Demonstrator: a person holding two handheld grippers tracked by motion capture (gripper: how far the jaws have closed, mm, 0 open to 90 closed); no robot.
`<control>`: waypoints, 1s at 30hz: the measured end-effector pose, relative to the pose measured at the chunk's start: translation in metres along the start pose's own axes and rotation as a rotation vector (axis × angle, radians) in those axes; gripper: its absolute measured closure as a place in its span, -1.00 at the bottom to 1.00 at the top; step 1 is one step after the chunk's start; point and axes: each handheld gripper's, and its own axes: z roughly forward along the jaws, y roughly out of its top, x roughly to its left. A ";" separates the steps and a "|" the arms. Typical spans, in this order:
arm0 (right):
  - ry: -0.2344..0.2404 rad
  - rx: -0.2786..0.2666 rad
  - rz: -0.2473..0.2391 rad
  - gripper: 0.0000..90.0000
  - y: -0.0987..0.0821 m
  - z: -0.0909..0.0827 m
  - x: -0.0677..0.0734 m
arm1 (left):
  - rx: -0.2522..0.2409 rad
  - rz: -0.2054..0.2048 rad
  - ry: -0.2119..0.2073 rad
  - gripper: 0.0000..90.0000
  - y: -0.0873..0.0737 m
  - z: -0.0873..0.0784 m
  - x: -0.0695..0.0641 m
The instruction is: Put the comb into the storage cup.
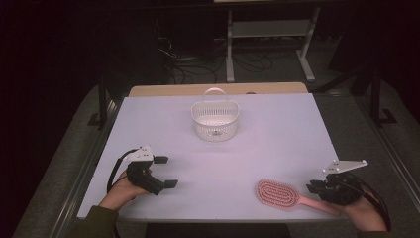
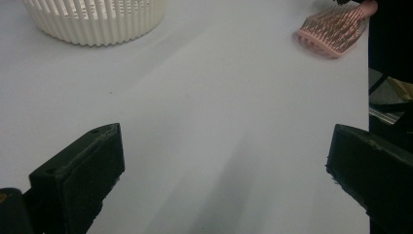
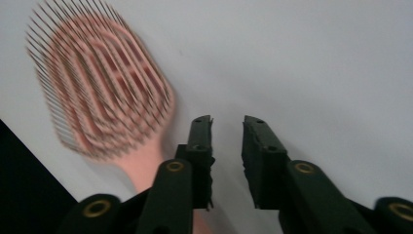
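Hairbrush (image 3: 104, 92) blurred, prob. beside right gripper (image 3: 228, 126), jaws apart.

Counter (image 1: 277, 129): pale lavender-white sheet over the top, bare across the middle; strip of tan wood showing along the far edge.
Basket (image 1: 215, 120): white plastic, oval, slatted walls, looped handle standing up at its far side; upright near the far middle of the counter, well apart from the near edge. In the left gripper view, its ribbed wall (image 2: 97, 22) at upper left.
Basket contents: something small and dark low inside, too small to tell.
Shelf frame (image 1: 270, 37): light grey, on the floor beyond the counter.
Cables (image 1: 190, 67): dark tangle on the floor, left of the shelf frame.
Surroundings: dim; grey floor on both sides.
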 end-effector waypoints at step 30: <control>0.068 -0.185 -0.086 -1.00 0.069 0.035 0.037 | 0.003 -0.003 -0.008 -1.00 -0.001 0.001 0.000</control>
